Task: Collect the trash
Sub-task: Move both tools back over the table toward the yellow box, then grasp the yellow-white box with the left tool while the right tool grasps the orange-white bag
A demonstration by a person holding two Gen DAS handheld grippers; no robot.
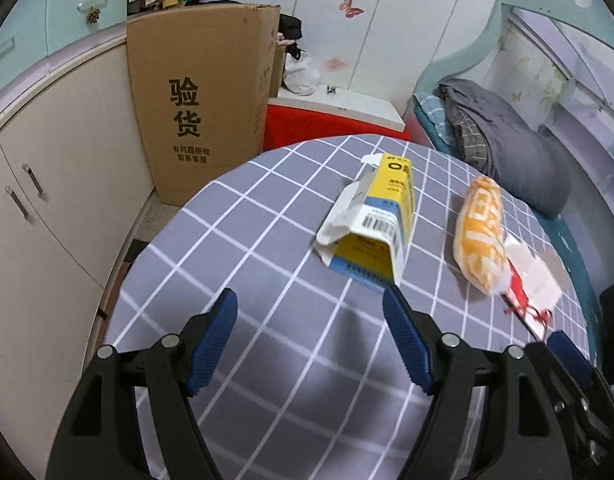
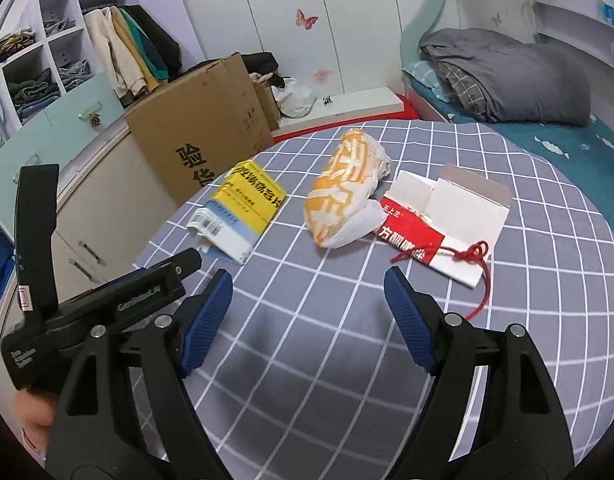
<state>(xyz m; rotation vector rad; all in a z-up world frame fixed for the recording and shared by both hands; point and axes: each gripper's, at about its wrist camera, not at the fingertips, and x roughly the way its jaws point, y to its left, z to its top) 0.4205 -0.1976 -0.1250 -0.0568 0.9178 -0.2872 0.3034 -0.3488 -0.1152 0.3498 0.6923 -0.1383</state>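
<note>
Three pieces of trash lie on a grey checked table. A torn yellow and blue carton lies just beyond my open, empty left gripper. An orange and white wrapper lies to its right. A red and white opened box with a red string lies at the far right. In the right wrist view the carton, the wrapper and the red box lie ahead of my open, empty right gripper. The left gripper's body shows at the left there.
A tall cardboard box stands on the floor beyond the table's left edge. Beige cabinets run along the left. A bed with a grey quilt lies at the right. The table fills the near ground.
</note>
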